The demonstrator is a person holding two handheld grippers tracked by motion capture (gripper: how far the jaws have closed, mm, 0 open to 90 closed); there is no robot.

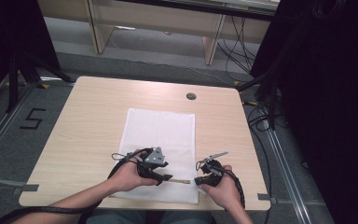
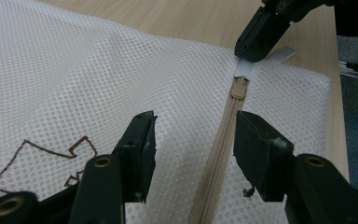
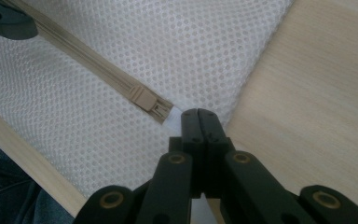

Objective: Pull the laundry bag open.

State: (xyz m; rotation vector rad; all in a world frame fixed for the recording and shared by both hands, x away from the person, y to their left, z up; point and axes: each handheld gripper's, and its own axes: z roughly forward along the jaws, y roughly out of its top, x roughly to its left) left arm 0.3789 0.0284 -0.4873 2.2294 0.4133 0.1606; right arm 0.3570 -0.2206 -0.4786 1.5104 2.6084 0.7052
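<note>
A white mesh laundry bag (image 1: 161, 135) lies flat on the wooden table (image 1: 88, 121). Its tan zipper (image 2: 219, 149) runs along the near edge, with the slider (image 2: 238, 88) close to the right end. My left gripper (image 2: 193, 123) hovers open just over the bag, and the zipper passes between its jaws near the right one. In the high view this left gripper (image 1: 167, 178) points right along the zipper. My right gripper (image 3: 200, 114) is shut on the white fabric tab (image 2: 243, 69) at the zipper's end, just past the slider (image 3: 142, 98). That right gripper (image 1: 197, 181) sits at the bag's near right corner.
A brown stitched outline (image 2: 42, 158) marks the mesh. A round cable port (image 1: 191, 96) sits at the table's far side. The near table edge (image 3: 32, 168) lies close to the right gripper. Black stands and cables crowd the floor on both sides.
</note>
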